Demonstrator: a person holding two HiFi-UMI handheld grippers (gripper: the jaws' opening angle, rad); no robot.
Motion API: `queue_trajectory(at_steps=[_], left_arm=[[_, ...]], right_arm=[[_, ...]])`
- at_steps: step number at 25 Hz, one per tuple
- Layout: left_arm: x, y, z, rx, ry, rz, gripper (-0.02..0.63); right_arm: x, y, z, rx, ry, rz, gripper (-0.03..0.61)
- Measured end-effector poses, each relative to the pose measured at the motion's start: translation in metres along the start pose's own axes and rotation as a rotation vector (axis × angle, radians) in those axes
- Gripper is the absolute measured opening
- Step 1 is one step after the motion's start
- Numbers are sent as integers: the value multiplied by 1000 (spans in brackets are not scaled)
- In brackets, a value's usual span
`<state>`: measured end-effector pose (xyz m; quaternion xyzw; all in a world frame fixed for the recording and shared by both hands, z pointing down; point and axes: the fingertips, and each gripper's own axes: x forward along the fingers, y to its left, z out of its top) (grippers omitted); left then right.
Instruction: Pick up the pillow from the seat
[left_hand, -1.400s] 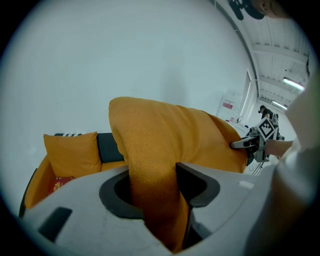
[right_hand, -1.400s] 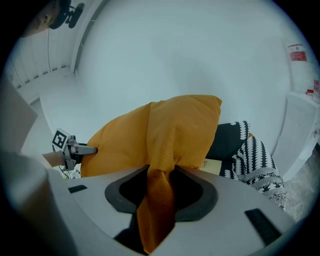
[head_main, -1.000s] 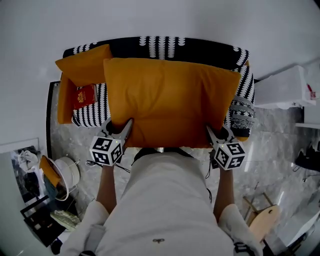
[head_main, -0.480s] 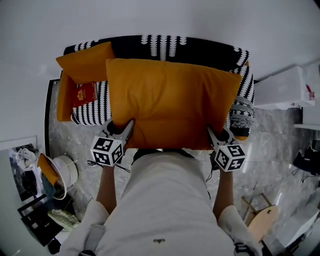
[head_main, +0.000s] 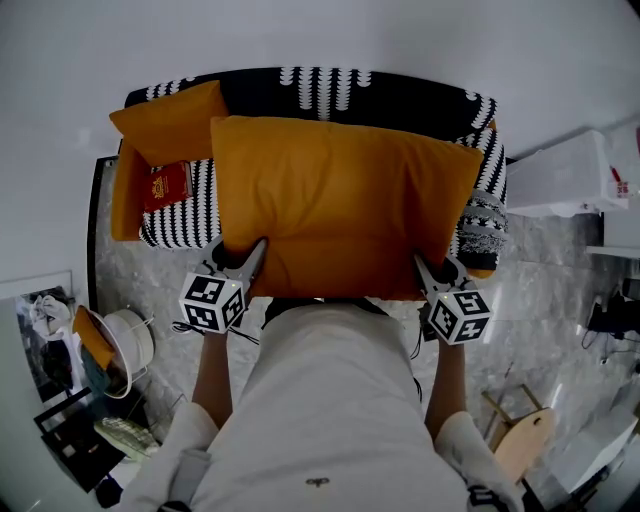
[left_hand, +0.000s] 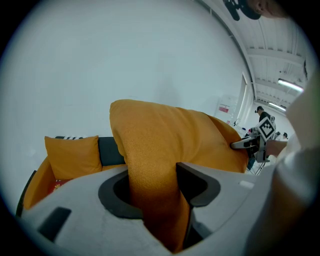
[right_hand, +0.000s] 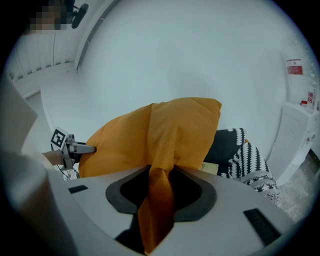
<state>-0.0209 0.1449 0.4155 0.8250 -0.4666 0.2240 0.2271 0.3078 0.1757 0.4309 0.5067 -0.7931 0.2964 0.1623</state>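
Two claws (head_main: 257, 247) (head_main: 421, 262), one large pillow (head_main: 340, 200), one seat (head_main: 340, 92), one red booklet (head_main: 170, 187).

Even, bright indoor light; both gripper views are fisheye with dark rounded corners, and near jaw housings are soft

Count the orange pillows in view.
2. The large orange fabric pillow is clamped by the left gripper and right gripper; a smaller orange pillow sits at the patterned sofa's back-left corner. Orange strips at its ends could be more.
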Motion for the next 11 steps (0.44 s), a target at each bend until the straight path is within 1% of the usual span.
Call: queue_trajectory(at_steps=[11], left_arm=[[-2,3,-1,-4,-1,6,215]], right_arm=[[2,3,2,-6,-3,5,130]])
